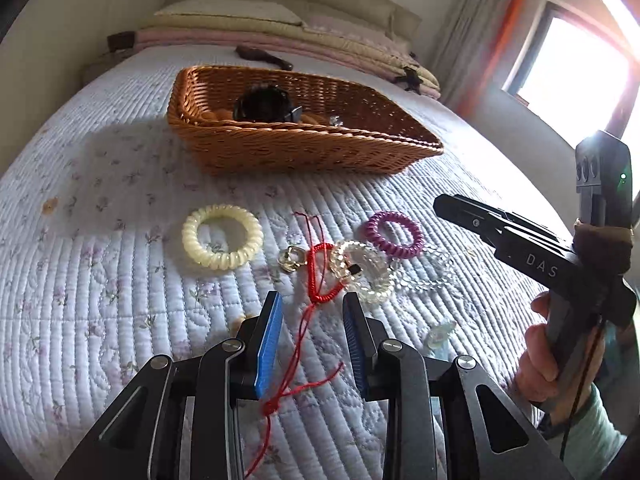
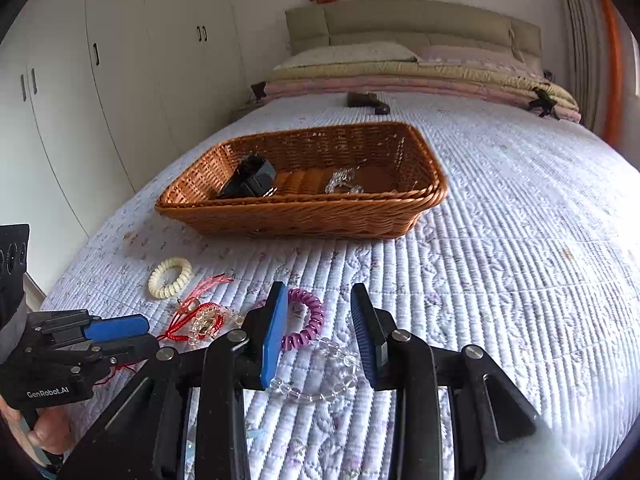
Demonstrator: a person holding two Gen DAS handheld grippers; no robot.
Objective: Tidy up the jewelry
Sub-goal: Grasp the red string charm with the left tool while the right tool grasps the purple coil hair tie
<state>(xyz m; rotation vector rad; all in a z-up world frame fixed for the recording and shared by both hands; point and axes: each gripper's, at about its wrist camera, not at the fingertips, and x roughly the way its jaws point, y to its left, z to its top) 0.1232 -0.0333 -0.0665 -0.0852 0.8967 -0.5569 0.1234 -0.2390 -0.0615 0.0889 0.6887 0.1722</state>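
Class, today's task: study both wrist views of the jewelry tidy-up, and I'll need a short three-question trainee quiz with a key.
1. True or false: the cream spiral band lies inside the wicker basket.
2. Which item lies between the left gripper fingers: A) red cord bracelet B) purple spiral band C) clear bead bracelet?
3. What dark item sits in the basket?

Key: 1 false, it lies on the quilt; 2 A; 3 a black watch.

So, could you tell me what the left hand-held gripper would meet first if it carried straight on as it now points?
Probably the red cord bracelet: it lies between and just ahead of the left hand-held gripper's open fingers on the quilt. Depth is uncertain.
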